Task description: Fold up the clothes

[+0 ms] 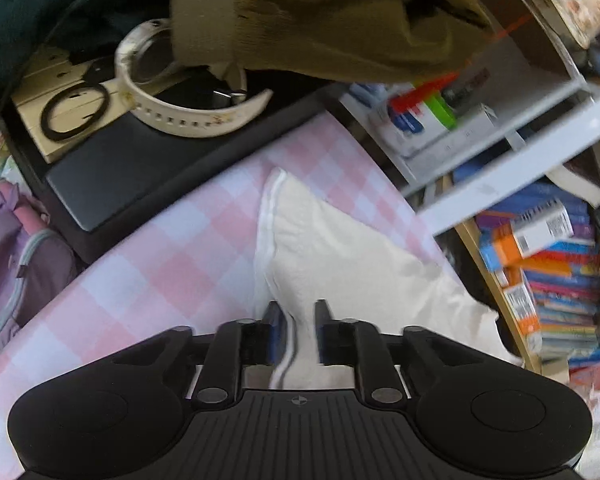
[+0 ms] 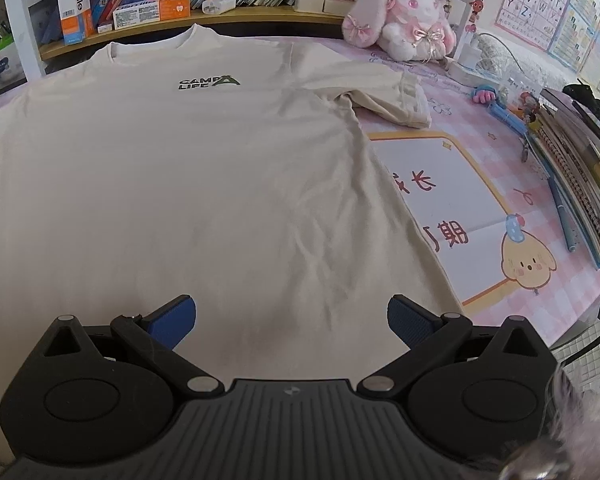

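The left gripper [image 1: 297,330] pinches the shirt's sleeve hem [image 1: 278,216], fingers almost together. The right gripper [image 2: 292,320] is wide, holding nothing, just above the shirt [image 2: 188,168]. The shirt lies flat, face up, on the pink table [image 2: 512,196]. Pull gently, keeping the hem straight. One shirt, two grippers, one plush bunny [image 2: 400,28].

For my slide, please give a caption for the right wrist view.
Open right gripper hovers over a cream T-shirt spread flat on a pink desk mat.
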Demonstrator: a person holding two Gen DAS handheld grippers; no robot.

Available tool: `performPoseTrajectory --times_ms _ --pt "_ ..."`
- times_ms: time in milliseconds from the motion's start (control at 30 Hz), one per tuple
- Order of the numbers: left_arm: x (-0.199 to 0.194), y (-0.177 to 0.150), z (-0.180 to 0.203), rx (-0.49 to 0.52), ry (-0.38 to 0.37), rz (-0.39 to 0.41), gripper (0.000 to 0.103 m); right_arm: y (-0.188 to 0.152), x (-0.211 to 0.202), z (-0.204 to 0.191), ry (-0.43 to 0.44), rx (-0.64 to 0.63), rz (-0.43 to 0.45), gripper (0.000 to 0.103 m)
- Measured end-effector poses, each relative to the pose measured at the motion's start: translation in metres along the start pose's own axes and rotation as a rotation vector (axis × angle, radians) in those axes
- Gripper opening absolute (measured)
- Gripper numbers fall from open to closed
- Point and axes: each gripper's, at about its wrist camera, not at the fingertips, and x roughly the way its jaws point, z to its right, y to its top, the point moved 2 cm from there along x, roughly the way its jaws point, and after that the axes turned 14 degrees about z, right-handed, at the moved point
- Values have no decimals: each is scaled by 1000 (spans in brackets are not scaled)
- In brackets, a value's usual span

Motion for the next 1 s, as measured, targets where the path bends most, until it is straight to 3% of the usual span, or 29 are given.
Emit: performPoseTrajectory --times_ms 100,200,400,500,600,667,733,800,833,867,1000 --pt "1 0 -4 -63 12 9 0 -1 0 1 6 -4 3 103" --pt "-3 2 16 -18 4 32 0 -2 2 7 10 -5 3 103" --pt "-20 -10 108 239 -61 105 0 -3 16 26 43 31 -3 103" --pt "-25 -44 166 398 -105 101 0 2 27 36 80 34 7 103" --pt "-25 -105 222 612 -148 50 1 9 33 47 122 23 24 103" --pt "-17 -162 248 759 -160 -40 9 12 38 57 139 6 30 103" --pt "0 -212 257 894 -120 -165 14 15 43 68 154 -11 30 103" --pt "4 -210 255 895 -103 -148 23 17 49 79 165 -13 21 103" --pt "6 -207 253 889 -98 -131 42 17 52 85 172 -9 17 103" --pt "7 -203 252 883 -93 -114 48 17 55 90 179 -5 14 103" --pt "14 -189 245 859 -72 -47 49 19 67 104 207 11 -3 103"
